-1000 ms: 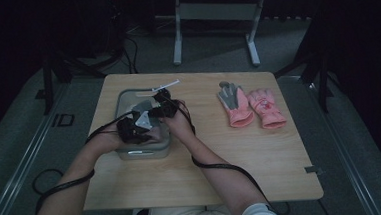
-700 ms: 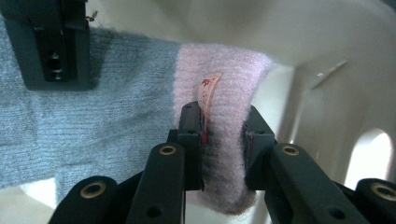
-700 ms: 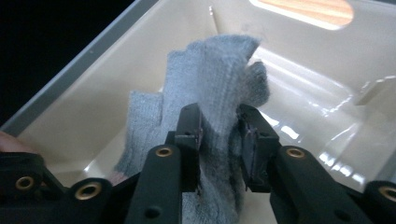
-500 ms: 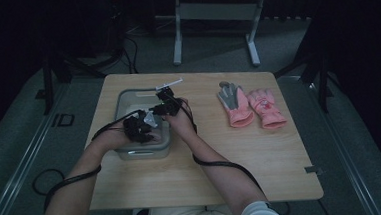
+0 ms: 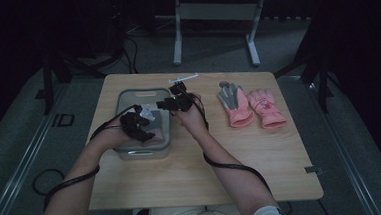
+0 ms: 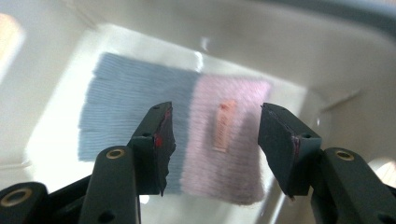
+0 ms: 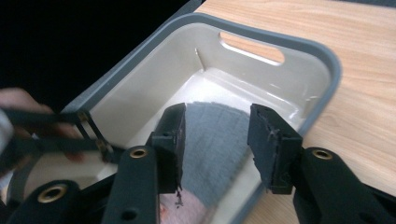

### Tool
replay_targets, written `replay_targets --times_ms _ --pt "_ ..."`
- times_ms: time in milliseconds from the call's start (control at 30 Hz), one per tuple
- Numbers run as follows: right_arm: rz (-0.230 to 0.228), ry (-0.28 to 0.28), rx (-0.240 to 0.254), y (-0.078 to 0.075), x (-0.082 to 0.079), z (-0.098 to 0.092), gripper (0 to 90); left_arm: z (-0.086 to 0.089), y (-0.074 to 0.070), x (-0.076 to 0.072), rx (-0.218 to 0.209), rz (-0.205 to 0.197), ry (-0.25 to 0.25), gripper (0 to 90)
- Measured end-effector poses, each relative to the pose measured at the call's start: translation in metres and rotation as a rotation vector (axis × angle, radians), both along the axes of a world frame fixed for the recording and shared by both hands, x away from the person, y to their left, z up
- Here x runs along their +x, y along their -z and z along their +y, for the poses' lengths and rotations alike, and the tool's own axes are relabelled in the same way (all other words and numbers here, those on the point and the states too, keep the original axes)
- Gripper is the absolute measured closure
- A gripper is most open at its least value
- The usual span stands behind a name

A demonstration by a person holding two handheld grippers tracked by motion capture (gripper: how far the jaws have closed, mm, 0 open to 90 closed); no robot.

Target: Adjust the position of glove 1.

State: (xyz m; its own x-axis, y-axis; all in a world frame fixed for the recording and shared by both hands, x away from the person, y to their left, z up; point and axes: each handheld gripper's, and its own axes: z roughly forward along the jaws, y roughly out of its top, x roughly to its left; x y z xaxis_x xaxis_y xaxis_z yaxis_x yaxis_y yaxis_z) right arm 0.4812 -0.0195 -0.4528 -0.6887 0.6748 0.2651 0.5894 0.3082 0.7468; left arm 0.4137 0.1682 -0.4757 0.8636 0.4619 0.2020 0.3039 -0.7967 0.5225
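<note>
change: our left gripper (image 6: 215, 140) and right gripper (image 7: 215, 140) just opened, fingers apart, empty, right one risen | glove (image 6: 177, 140) lies flat in bin (image 7: 299, 42) | judged: released, placement done

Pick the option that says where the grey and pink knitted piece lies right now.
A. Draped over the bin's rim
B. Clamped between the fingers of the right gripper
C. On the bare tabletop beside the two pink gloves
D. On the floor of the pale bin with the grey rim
D: the left gripper view shows the knitted piece lying flat on the bottom of the bin, with the left gripper open above it.
</note>
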Motion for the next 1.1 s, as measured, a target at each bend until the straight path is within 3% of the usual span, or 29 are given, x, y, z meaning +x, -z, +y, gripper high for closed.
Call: replay_targets --times_ms 167,300,467,733,933,1067,1100 --pt "-0.028 0.004 0.005 -0.010 -0.009 -0.016 52.7 -0.003 -0.016 -0.010 -0.079 -0.017 -0.021 41.2" --pt "-0.045 0.006 -0.004 -0.018 -0.013 -0.029 51.0 -0.013 -0.024 -0.015 -0.106 -0.023 -0.035 37.7" --pt "-0.064 0.010 -0.030 -0.023 -0.017 -0.048 53.9 -0.034 -0.031 -0.022 -0.152 -0.026 -0.005 29.6" --pt "-0.072 0.037 -0.058 -0.020 -0.017 -0.090 62.2 -0.070 -0.030 -0.027 -0.199 -0.037 0.012 14.3" --pt "-0.093 0.052 -0.072 -0.020 -0.015 -0.120 65.4 -0.090 -0.028 -0.027 -0.213 -0.006 0.046 3.1" --pt "-0.099 0.081 -0.077 -0.020 -0.011 -0.140 67.0 -0.102 -0.027 -0.030 -0.220 0.008 0.062 2.0" --pt "-0.103 0.088 -0.082 -0.020 -0.010 -0.145 67.5 -0.105 -0.026 -0.032 -0.227 -0.006 0.056 1.9"
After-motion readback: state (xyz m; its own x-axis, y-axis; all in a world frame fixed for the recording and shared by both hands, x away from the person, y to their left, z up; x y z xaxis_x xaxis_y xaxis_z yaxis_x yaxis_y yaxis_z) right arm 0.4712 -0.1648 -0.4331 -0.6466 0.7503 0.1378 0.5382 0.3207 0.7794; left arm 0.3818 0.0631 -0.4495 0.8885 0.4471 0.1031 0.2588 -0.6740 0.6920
